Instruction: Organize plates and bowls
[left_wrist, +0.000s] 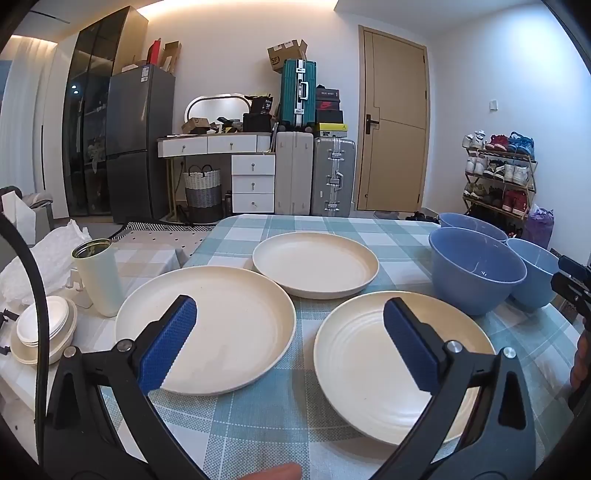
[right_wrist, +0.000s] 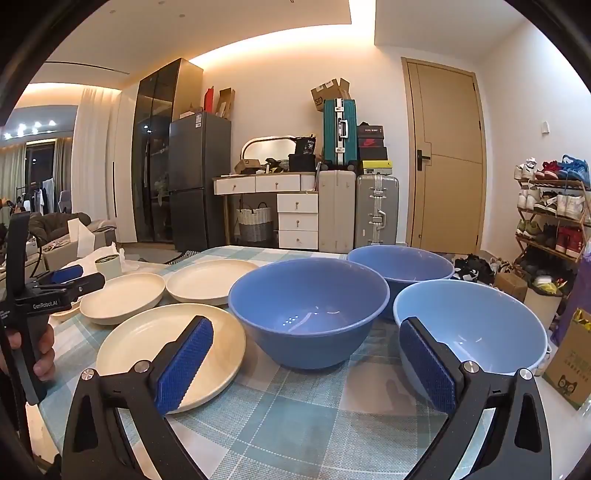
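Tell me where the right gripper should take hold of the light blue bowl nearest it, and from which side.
Grip the light blue bowl by its thin near rim, one finger inside the wall and one outside, with the right gripper coming from above and in front. The bowl stands upright and open, and its body looks too wide to span.

My left gripper (left_wrist: 290, 321) has its jaws spread wide, with nothing between the blue pads (left_wrist: 168, 343); its black arms fill the lower corners of its own view, tipped a little downward. My right gripper (right_wrist: 304, 347) stands the same, jaws wide and empty, blue pads (right_wrist: 184, 363) angled outward. In the right wrist view the left gripper (right_wrist: 64, 278) shows at the left edge, with my left hand (right_wrist: 35, 349) wrapped round its handle. A fingertip (left_wrist: 275, 472) shows at the bottom of the left wrist view.
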